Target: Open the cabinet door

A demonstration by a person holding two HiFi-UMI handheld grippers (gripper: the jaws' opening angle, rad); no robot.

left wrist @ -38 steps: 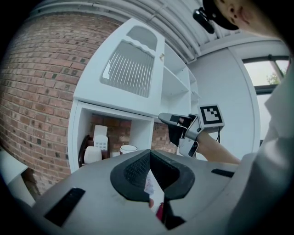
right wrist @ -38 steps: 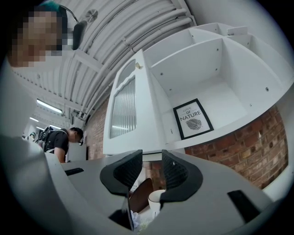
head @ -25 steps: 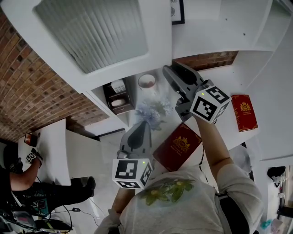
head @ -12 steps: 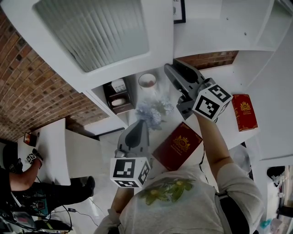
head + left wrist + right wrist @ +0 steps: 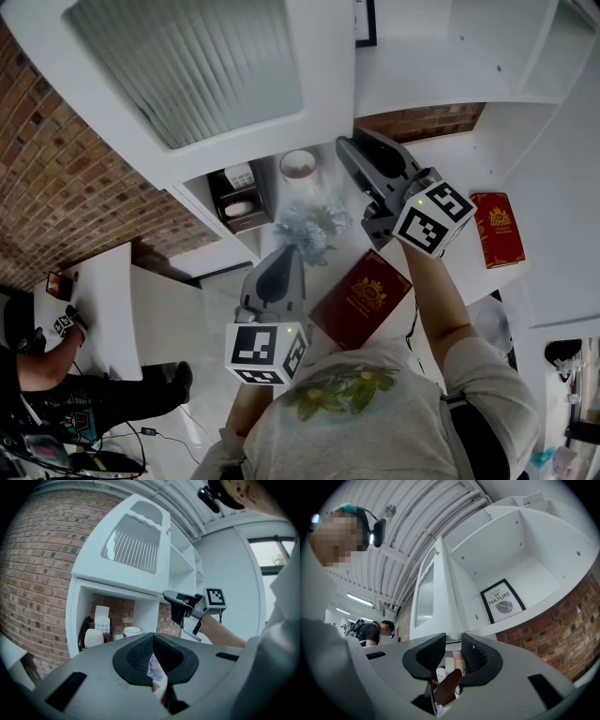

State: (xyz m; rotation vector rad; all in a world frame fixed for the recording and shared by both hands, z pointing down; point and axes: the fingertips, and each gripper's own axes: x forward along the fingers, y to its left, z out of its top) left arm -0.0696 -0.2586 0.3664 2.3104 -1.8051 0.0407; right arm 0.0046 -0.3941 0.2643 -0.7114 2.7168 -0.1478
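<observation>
The cabinet door (image 5: 187, 66) stands swung wide, as the task wants. The right claw (image 5: 349, 150), slightly parted and empty, has eased back from it. The left claw (image 5: 284, 255) seems closed on nothing.

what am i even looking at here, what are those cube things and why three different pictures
There is no robot. A person holds a two-jaw tool in each hand, and the patterned cubes are part of those tools. The head view comes from a camera on the person's head and shows the left gripper and the right gripper. The other two views come from cameras riding on each gripper, looking along its jaws. They face a white cabinet whose ribbed-glass door stands open, with a framed picture inside. On the counter are red books, a cup and flowers. Neither gripper holds anything: the right jaws are apart and the left jaw tips meet.
</observation>
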